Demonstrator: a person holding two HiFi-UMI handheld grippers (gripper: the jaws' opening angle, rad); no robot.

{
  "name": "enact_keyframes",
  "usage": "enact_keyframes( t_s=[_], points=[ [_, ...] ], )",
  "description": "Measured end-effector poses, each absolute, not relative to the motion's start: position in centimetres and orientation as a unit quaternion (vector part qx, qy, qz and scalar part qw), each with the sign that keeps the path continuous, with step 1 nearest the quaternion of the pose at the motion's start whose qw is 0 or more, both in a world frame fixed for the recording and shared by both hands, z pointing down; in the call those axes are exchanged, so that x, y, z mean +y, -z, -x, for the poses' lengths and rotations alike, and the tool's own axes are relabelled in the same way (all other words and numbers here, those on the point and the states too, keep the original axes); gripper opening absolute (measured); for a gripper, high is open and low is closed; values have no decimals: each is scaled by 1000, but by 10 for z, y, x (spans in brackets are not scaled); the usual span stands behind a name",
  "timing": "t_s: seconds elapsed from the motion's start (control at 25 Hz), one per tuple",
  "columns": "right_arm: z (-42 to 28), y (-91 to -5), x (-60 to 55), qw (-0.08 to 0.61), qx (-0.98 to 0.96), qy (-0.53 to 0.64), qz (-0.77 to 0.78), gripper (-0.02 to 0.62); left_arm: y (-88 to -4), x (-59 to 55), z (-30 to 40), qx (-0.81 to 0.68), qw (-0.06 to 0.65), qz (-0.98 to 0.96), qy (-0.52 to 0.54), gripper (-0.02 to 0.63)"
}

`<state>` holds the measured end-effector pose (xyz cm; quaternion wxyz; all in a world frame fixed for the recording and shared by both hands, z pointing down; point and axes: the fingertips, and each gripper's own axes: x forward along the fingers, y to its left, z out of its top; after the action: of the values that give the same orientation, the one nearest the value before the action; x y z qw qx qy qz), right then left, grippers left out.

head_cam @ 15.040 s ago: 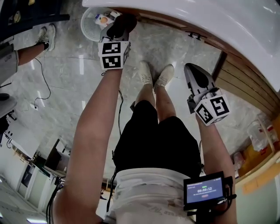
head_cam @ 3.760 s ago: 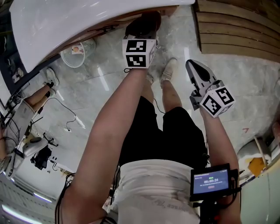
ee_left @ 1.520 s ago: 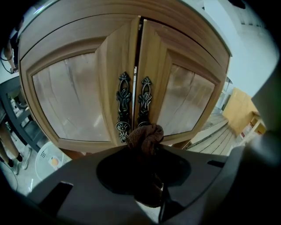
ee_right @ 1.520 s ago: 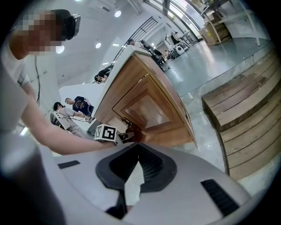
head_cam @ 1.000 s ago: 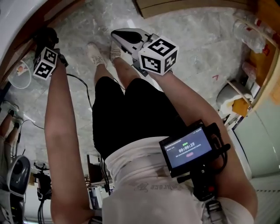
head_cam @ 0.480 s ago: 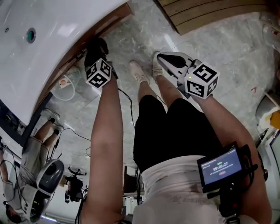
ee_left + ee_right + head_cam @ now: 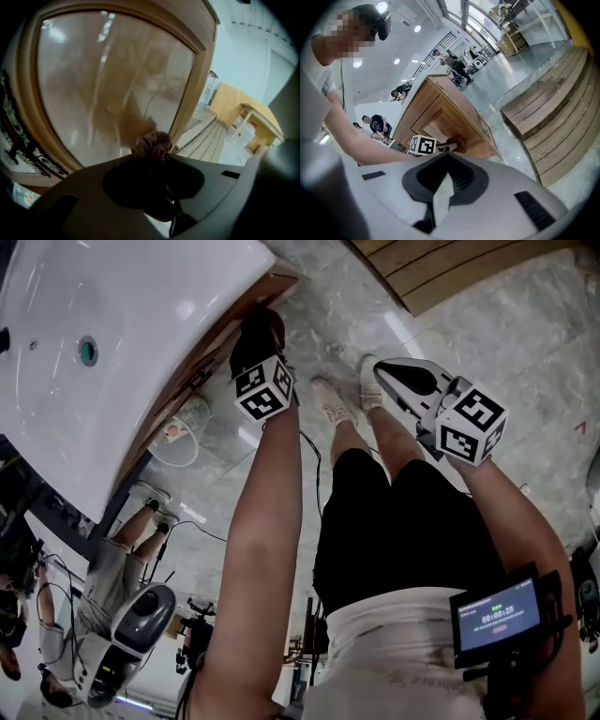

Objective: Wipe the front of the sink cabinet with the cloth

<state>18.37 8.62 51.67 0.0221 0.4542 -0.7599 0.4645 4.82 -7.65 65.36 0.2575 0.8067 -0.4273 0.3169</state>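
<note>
Brown cloth (image 7: pixel 151 144), clamped in left gripper (image 7: pixel 153 157), now sits nearer the door (image 7: pixel 108 84) frame at its right than a moment ago, so the wipe is progressing; right gripper (image 7: pixel 442 190) closed, empty.

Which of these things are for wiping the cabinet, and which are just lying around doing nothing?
For the job:
- the cloth, pinched in the left gripper
- the cabinet front under the sink

Just lying about:
- the white tub on the floor
- the wooden steps
- the right gripper, which holds nothing
</note>
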Motion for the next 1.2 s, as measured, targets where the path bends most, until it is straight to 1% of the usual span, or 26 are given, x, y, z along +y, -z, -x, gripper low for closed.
enact_keyframes(
  t_s=[0.44,0.64,0.8,1.04,1.2],
  points=[
    [-220,-521,101,19,-737,-468,-487,12,-668,-73,-134,-351,249,-842,-326,120],
    [-229,-526,105,27,-733,-467,-493,12,-688,-75,-144,-337,235,-844,-345,120],
    [-222,-528,103,34,-732,-469,-493,12,-694,-75,-121,-345,236,-837,-353,120],
    [-203,-525,94,41,-743,-466,-478,12,-704,-77,-57,-386,245,-808,-372,120],
    [-191,-524,88,47,-752,-463,-467,12,-713,-80,-3,-419,243,-783,-390,120]
  ],
)
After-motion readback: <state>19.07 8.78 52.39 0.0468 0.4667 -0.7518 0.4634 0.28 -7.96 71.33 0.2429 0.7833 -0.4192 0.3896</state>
